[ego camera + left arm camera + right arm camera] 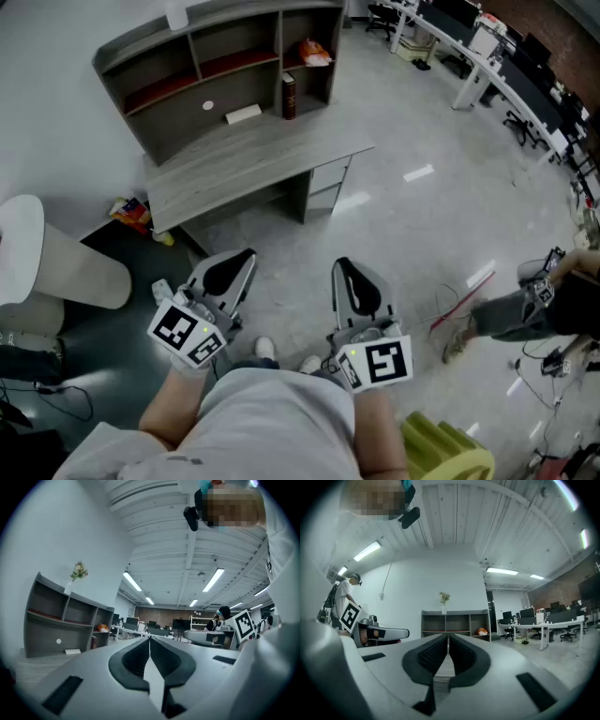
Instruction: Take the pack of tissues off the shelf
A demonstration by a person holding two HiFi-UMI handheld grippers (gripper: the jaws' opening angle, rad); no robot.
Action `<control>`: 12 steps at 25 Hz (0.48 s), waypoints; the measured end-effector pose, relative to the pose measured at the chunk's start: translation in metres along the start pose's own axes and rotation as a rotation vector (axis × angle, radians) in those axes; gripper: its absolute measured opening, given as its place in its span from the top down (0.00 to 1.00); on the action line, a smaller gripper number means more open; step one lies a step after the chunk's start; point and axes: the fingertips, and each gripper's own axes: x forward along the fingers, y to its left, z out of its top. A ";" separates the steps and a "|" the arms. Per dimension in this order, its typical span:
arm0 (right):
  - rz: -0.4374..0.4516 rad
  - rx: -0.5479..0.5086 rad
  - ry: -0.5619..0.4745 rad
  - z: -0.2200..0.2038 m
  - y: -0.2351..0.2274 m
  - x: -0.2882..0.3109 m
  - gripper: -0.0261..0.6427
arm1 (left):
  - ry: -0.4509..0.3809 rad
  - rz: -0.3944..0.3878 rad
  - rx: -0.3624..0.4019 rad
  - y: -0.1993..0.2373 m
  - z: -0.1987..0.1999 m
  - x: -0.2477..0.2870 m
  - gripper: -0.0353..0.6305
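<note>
Both closed and empty, lower centre: left gripper (234, 264), right gripper (349, 274). Tissue pack (316, 53) in shelf (150, 39) cubby, top centre, well apart. Risk: unopened jaws could shove it deeper.

I count two grippers, the left gripper (246, 256) and the right gripper (345, 268), each carrying one marker cube. There is one desk (253, 161) with one shelf unit (122, 58) of three columns. On these I count one orange pack (316, 53), one dark book (289, 96), one white flat pack (243, 114), one small white disc (208, 106) and one vase (176, 15). Two shoe tips (265, 349) show between the grippers, and one other person (525, 314) is at the right edge.
</note>
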 end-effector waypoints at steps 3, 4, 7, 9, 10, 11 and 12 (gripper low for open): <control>-0.001 -0.001 0.009 -0.001 0.013 0.012 0.92 | 0.000 0.002 -0.012 0.015 0.002 -0.010 0.91; -0.001 -0.004 0.013 -0.002 0.017 0.017 0.92 | 0.002 0.002 -0.014 0.021 0.003 -0.013 0.91; -0.001 -0.010 0.021 -0.003 0.030 0.037 0.92 | 0.000 0.001 -0.021 0.044 0.006 -0.021 0.91; -0.013 0.011 0.004 -0.002 0.037 0.050 0.92 | -0.003 0.000 -0.028 0.061 0.007 -0.026 0.91; -0.022 0.027 -0.010 -0.002 0.039 0.055 0.92 | -0.003 -0.001 -0.032 0.070 0.007 -0.028 0.91; -0.032 0.044 -0.021 -0.003 0.040 0.060 0.92 | -0.001 -0.002 -0.035 0.077 0.007 -0.030 0.91; -0.041 0.057 -0.025 -0.005 0.041 0.064 0.92 | 0.001 -0.004 -0.035 0.083 0.006 -0.032 0.91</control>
